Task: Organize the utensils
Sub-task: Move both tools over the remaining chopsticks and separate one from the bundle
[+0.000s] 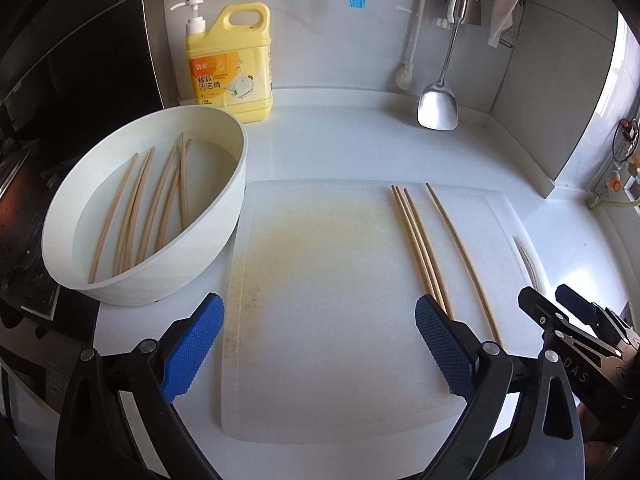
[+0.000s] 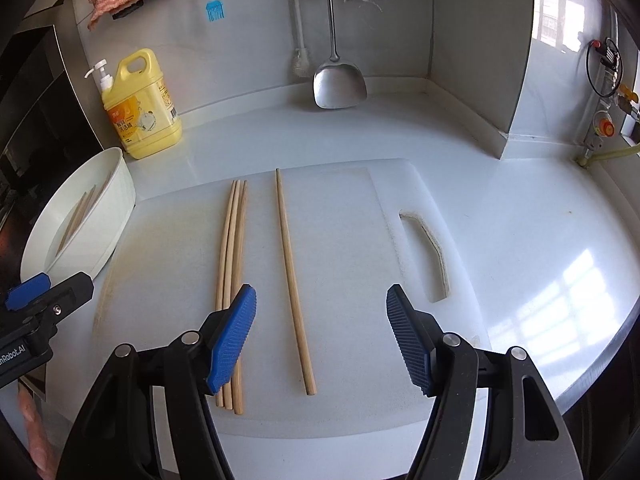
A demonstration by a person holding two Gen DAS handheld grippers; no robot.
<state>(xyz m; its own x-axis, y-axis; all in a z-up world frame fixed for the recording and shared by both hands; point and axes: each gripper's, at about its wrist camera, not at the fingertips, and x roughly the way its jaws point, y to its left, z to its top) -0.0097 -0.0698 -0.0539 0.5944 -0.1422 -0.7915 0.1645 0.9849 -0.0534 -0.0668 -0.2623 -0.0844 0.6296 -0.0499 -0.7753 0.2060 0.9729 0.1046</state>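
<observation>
White cutting board (image 1: 320, 300) lies flat on the pale counter (image 2: 520, 240), with its slot handle toward the right side. Left gripper (image 1: 320, 344) is angled steeply down over the near left part of the board; its blue pads stand wide apart with nothing between them. Right gripper (image 2: 320, 340) is likewise pitched downward over the near middle of the board, jaws parted and not pressing on anything; the single chopstick (image 2: 294, 280) lies on the board in the gap between its fingers, untouched. Three chopsticks (image 2: 232, 264) lie bundled side by side just left of the single one, their near ends passing behind the right gripper's left pad (image 2: 234, 340). Further chopsticks (image 1: 140, 208) rest in water inside the white basin (image 1: 224, 208), which stands just beside the board's left edge. Yellow detergent bottle (image 1: 232, 68) stands behind the basin against the wall. Steel spatula (image 1: 438, 108) hangs at the back wall, blade near the counter.
</observation>
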